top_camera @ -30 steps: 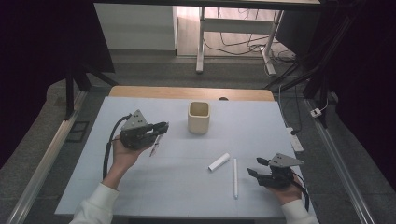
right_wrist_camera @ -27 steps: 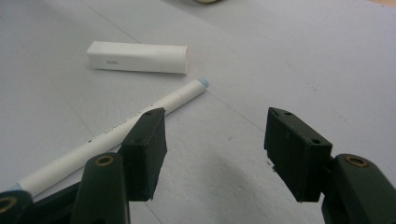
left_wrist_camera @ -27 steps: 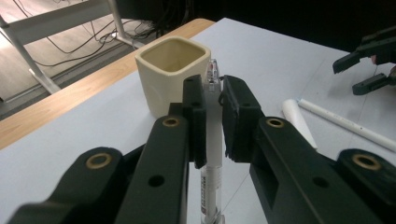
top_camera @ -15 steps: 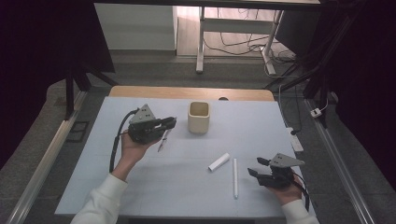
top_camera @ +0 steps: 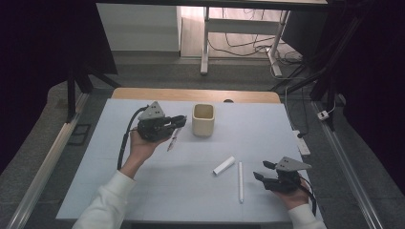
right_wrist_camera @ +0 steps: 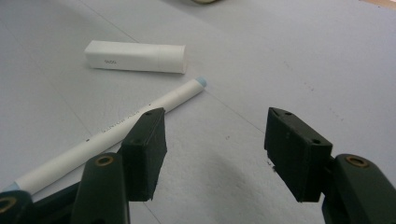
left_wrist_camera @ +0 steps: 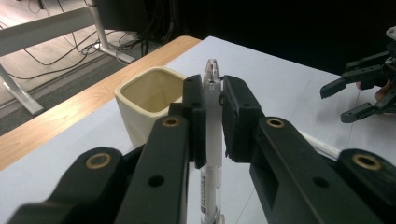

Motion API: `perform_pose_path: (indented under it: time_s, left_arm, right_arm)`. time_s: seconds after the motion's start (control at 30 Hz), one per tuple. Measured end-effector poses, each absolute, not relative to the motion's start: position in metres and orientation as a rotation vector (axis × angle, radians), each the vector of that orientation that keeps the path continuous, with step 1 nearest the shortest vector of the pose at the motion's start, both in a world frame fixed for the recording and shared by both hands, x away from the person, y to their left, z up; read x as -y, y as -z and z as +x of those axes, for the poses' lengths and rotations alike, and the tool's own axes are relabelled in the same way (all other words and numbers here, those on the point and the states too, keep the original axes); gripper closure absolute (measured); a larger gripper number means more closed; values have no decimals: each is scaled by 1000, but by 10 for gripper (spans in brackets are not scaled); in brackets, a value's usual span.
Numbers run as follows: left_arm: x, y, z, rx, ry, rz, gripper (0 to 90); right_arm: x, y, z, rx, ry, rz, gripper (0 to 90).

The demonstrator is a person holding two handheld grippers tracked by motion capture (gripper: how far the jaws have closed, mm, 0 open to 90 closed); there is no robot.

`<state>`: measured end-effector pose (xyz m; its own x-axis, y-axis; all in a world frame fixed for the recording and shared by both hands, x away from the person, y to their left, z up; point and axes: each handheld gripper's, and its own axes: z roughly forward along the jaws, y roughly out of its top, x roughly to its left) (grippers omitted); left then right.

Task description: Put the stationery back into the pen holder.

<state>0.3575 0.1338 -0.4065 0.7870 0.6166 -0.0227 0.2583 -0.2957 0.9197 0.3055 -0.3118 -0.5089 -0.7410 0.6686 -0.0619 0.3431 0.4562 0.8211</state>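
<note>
The clear-tipped pen (left_wrist_camera: 212, 140) is clamped between the two jaws of your left gripper (left_wrist_camera: 212, 121), its tip poking up just past the jaw ends and its printed barrel running down between them. From the high view the pen (top_camera: 172, 139) hangs tilted out of the left gripper (top_camera: 177, 121), lifted off the table, just to the left of the cream cup (top_camera: 203, 119). In the left gripper view the cup (left_wrist_camera: 147, 100) sits just beyond the jaws, open mouth up, near the wooden edge of the table.

The cup stands upright toward the far middle of the pale blue mat (top_camera: 258, 129). Nearer to you, right of centre, a short white block (top_camera: 224, 165) lies at a slant, and just beside it a long white marker (top_camera: 240, 181) lies nearly straight along the near-far line; the two are close but apart.

Your right gripper (top_camera: 261, 171) rests low at the near right of the mat, held in your right hand (top_camera: 291, 193), with its jaws spread wide and nothing between them. In the right gripper view the marker (right_wrist_camera: 116, 128) passes behind the left jaw, its pale blue end pointing toward the block (right_wrist_camera: 135, 57), which lies flat farther off.
</note>
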Motion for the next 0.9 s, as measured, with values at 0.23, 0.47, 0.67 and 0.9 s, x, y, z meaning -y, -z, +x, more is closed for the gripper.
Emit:
perform_pose_path:
  time_s: [0.23, 0.47, 0.67, 0.9]
  left_arm:
    - [-130, 407, 365, -672, -405, 1882, 791]
    - [-126, 404, 371, -671, -407, 1872, 791]
    - [-124, 399, 376, -668, -404, 1858, 790]
    - [-121, 395, 382, -669, -404, 1850, 791]
  right_arm:
    - [312, 510, 306, -2331, -1197, 856, 387]
    - [312, 509, 306, -2326, -1189, 860, 387]
    - [312, 509, 306, -2325, -1189, 860, 387]
    - [312, 510, 306, -2325, -1186, 862, 387]
